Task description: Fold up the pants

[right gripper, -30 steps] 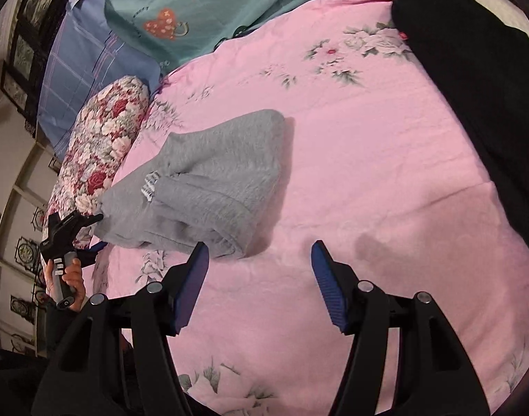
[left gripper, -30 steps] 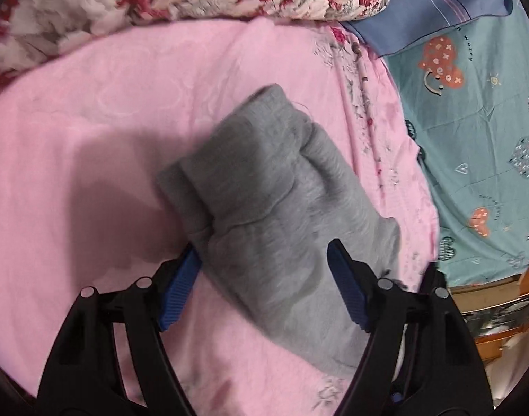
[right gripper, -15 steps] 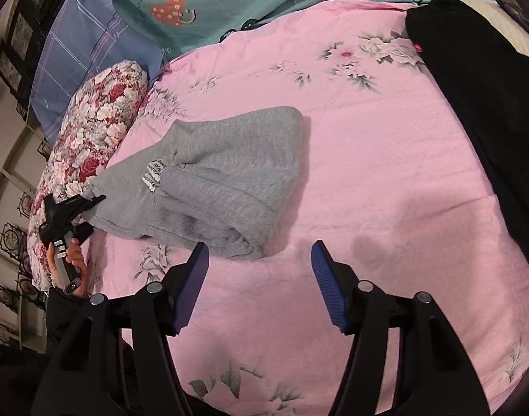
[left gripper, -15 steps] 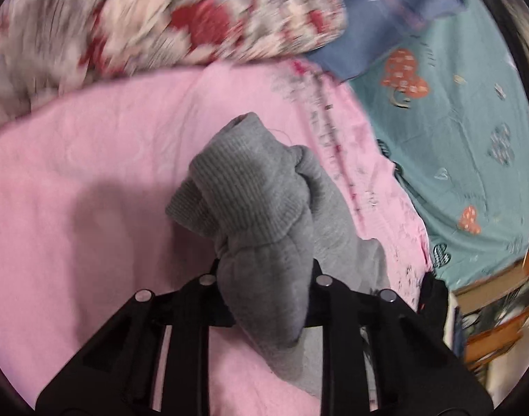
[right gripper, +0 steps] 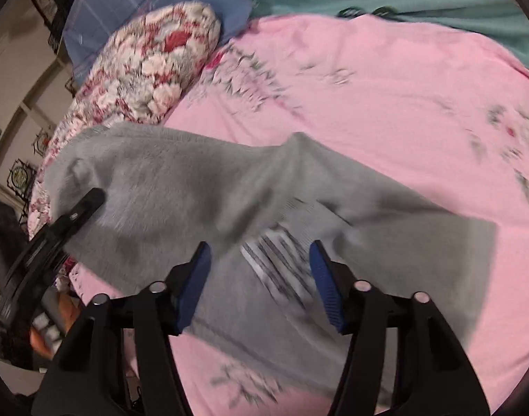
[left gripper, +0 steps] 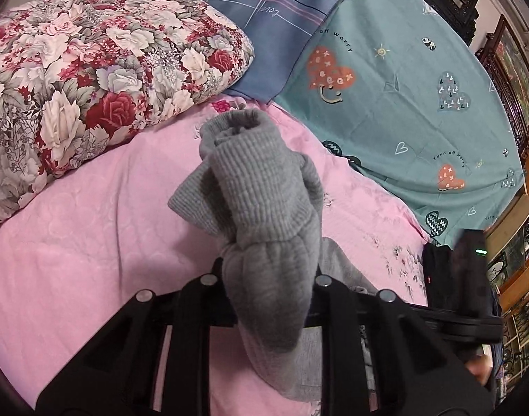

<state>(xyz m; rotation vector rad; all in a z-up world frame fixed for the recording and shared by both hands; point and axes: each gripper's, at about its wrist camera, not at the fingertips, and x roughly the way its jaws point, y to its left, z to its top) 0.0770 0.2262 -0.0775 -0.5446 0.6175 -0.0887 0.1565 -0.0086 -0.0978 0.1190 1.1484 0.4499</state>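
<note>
My left tool (left gripper: pixel 269 277) is clamped on a bunched end of the grey pants (left gripper: pixel 261 201), lifted off the pink bed (left gripper: pixel 73 242); my right tool (right gripper: pixel 261 277) has just been narrowing, its jaws either side of the striped label (right gripper: pixel 278 263), pads not yet pressing; the rest of the pants trails across the bed towards the floral pillow (left gripper: pixel 91 62); the knit looks soft, thick and limp, so I'd grip a doubled edge, not a single layer.

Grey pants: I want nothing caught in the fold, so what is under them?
Under the grey pants only the pink floral bedsheet shows around their edges. Whatever lies directly beneath the fabric is covered.
</note>
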